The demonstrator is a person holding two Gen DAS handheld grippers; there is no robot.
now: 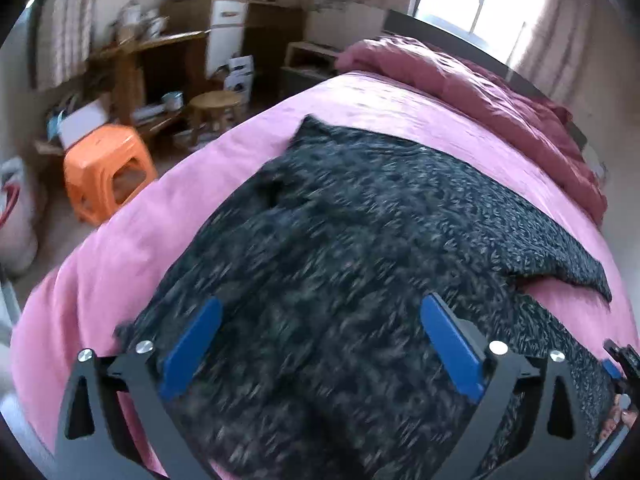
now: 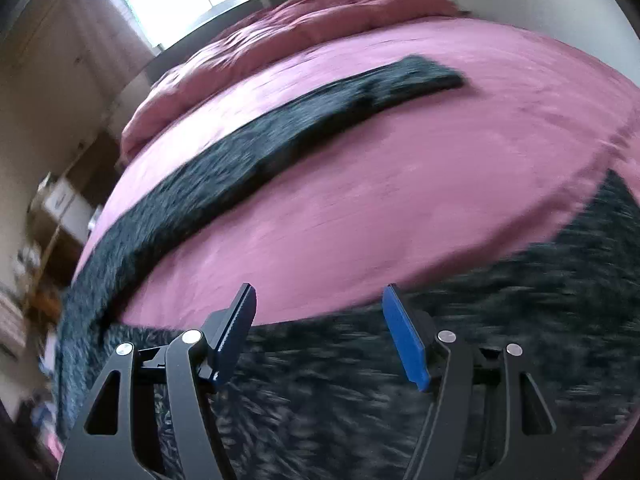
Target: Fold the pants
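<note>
The dark patterned pants (image 1: 360,220) lie spread on the pink bed sheet (image 1: 132,240). My left gripper (image 1: 320,320) is open just above the near part of the pants, its blue pads (image 1: 192,352) wide apart with nothing between them. In the right wrist view one pant leg (image 2: 280,136) stretches away across the sheet (image 2: 380,200) and the other leg (image 2: 520,320) runs along the near edge. My right gripper (image 2: 320,312) is open over this near leg, holding nothing. The tip of the right gripper (image 1: 620,360) shows at the left view's right edge.
A dark pink duvet (image 1: 480,92) is bunched at the bed's far end under the window. Beside the bed stand an orange plastic stool (image 1: 108,172), a wooden stool (image 1: 216,106) and a cluttered wooden desk (image 1: 152,60).
</note>
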